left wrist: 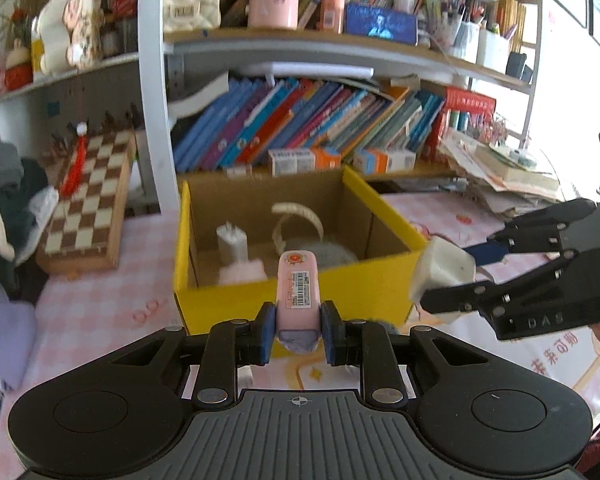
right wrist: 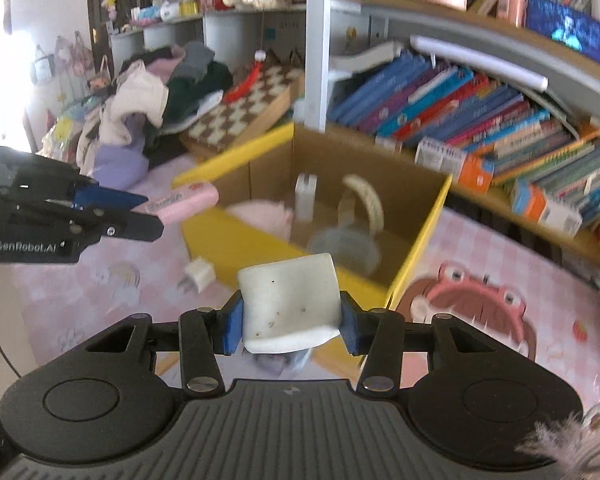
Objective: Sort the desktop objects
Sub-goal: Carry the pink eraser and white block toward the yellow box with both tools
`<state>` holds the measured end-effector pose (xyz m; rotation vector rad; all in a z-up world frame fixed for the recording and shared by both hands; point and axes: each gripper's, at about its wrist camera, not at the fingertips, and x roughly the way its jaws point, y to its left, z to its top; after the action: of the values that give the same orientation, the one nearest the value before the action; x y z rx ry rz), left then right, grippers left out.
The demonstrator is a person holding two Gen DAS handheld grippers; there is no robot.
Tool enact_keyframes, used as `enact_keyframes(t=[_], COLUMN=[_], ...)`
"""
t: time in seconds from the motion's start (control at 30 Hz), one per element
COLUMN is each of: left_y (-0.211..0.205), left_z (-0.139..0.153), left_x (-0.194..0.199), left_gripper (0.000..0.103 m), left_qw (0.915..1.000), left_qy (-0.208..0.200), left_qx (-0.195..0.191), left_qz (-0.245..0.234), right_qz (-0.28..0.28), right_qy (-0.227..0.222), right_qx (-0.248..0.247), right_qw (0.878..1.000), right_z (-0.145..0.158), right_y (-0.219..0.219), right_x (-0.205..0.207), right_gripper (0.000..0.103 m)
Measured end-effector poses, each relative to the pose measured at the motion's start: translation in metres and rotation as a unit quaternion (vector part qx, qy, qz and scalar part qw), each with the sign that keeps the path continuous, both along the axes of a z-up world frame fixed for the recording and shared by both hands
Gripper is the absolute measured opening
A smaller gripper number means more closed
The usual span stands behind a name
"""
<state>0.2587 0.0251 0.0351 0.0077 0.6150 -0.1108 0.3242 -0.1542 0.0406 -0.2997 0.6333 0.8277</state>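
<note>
Currently both grippers carry an item, held up at the near side of the yellow cardboard box (left wrist: pixel 228 300).

Left gripper (left wrist: pixel 298 334): blue pads clamped on the sides of a pink eraser-like block (left wrist: pixel 298 284), barcode label facing up. The block points forward toward the box's near wall; in the right wrist view the same block (right wrist: pixel 184 202) sits above the box's near-left corner.

Right gripper (right wrist: pixel 292 328): jaws partly closed, pressing both sides of a white squarish block (right wrist: pixel 290 300) with a few dark specks on its surface. In the left wrist view that block (left wrist: pixel 444 272) hangs at the box's near-right corner.

Box contents: white charger plug (left wrist: pixel 232 242) standing upright, cream headband-like loop (left wrist: pixel 298 220), grey fluffy item (left wrist: pixel 334 254), pink soft item (left wrist: pixel 244 272) against the near wall.

On the pink checked tablecloth (right wrist: pixel 80 304), just outside the box's near wall, lies another small white plug (right wrist: pixel 198 276).

Behind the box: shelf with leaning books (left wrist: pixel 300 124). A chessboard (left wrist: pixel 88 200) rests to the box's left.
</note>
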Motion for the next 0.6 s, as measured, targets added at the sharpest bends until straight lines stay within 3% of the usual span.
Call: enact_keyframes(t=[0.27, 0.6], left_y=[0.005, 0.016], left_z=[0.017, 0.021], left_x=[0.024, 0.061], left_gripper=[0.022, 0.022], left_qw=[0.9993, 0.9983], left_qy=[-0.027, -0.034], left_qx=[0.024, 0.047], left_qz=[-0.003, 0.007], right_qz=[0.016, 0.021], right_qy=[-0.043, -0.06], right_qx=[-0.002, -0.012], right_qw=[0.999, 0.998], right_z=[0.023, 0.031], right_y=[0.016, 0.033], right_x=[0.032, 0.079], right_gripper=[0.044, 0.044])
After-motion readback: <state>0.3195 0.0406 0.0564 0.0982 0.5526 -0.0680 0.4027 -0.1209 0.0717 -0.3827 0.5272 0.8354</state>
